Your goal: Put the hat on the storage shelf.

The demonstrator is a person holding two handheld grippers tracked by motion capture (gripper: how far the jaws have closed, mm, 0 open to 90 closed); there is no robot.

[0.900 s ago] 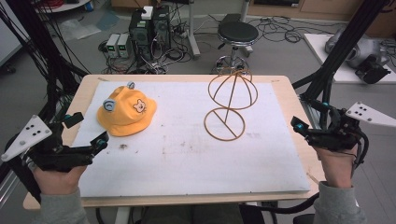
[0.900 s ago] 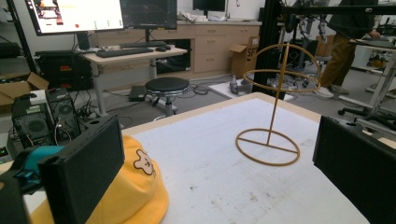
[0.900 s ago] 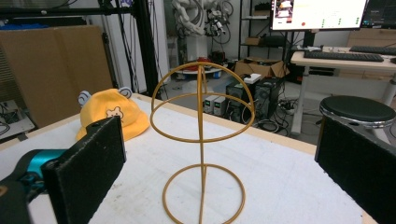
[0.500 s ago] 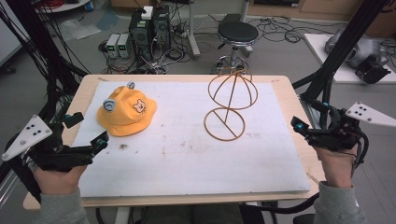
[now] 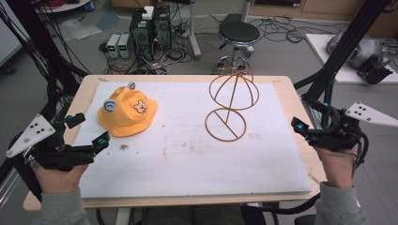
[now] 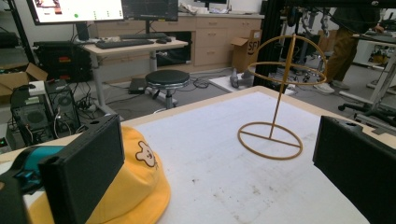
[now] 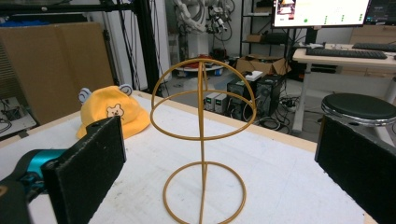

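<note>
Yellow hat w/ bear face + two grey ears lies flat on the white mat, far-left part of the bench, crown up, nothing touching it. Wire hat stand stands upright on its ring base, centre-right of the mat, well apart from the hat, dome bare. So I judge nothing done yet: hat not picked up, not on the stand. Left to do, as I read it: grab hat, carry over, drop it over the wire dome.

My left gripper sits at the bench's left edge, just beside the hat's brim, not touching; jaws wide apart, empty. In the left gripper view the hat is right behind my left jaw, stand farther off. My right gripper waits at the right edge, near the stand but clear of it; jaws apart, empty too. The right gripper view looks straight at the stand, hat beyond. Both hands low at bench edges.
</note>
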